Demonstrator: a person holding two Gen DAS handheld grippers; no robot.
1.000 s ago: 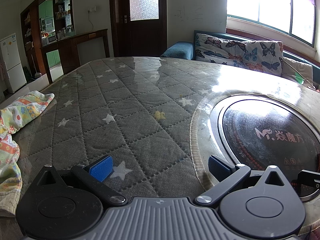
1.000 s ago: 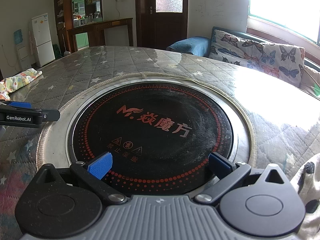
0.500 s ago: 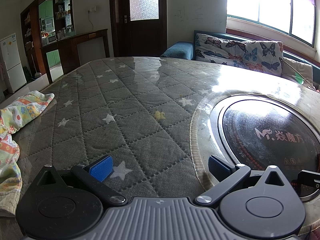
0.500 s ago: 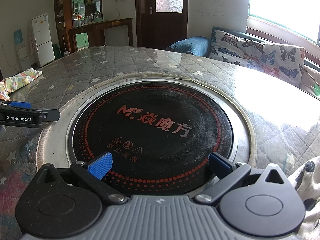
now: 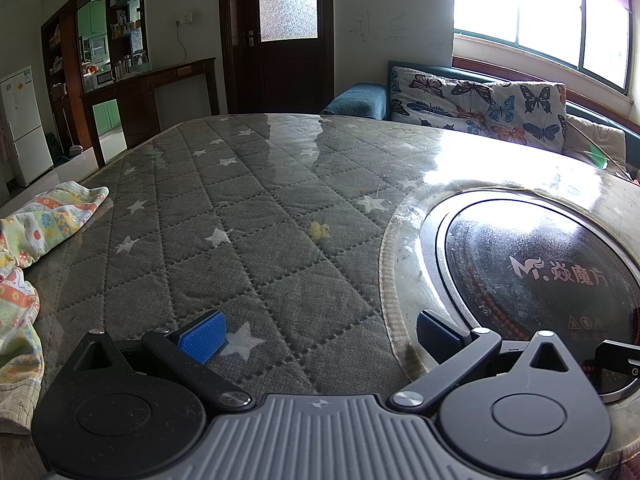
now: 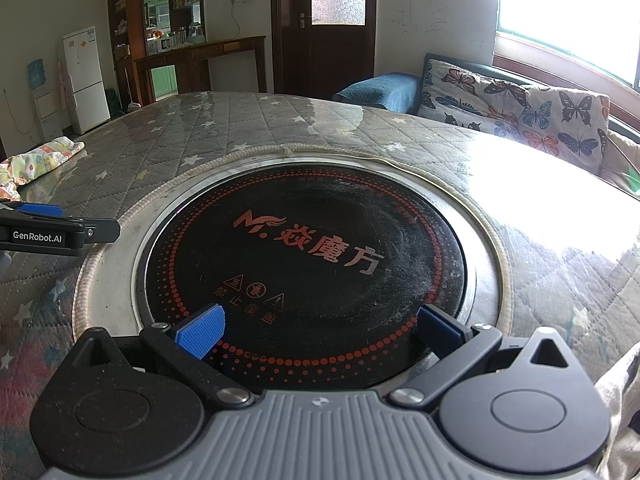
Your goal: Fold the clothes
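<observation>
A colourful patterned garment (image 5: 28, 240) lies crumpled at the table's left edge; it also shows small in the right wrist view (image 6: 38, 160). A pale spotted cloth (image 6: 618, 392) shows at the lower right edge of the right wrist view. My left gripper (image 5: 318, 336) is open and empty, low over the grey quilted star-patterned table cover (image 5: 240, 208), right of the garment. My right gripper (image 6: 320, 330) is open and empty over the round black cooktop (image 6: 312, 248). The left gripper's finger (image 6: 52, 232) shows at the left of the right wrist view.
The cooktop (image 5: 540, 264) sits in the round table to the right of the left gripper. A sofa with a butterfly cushion (image 5: 480, 104) stands behind the table under the window. A dark door (image 5: 280, 32), shelves and a white fridge (image 5: 20, 124) are at the back.
The spotted cloth at the lower right of the right wrist view has shifted slightly. Both grippers stay where they were.
</observation>
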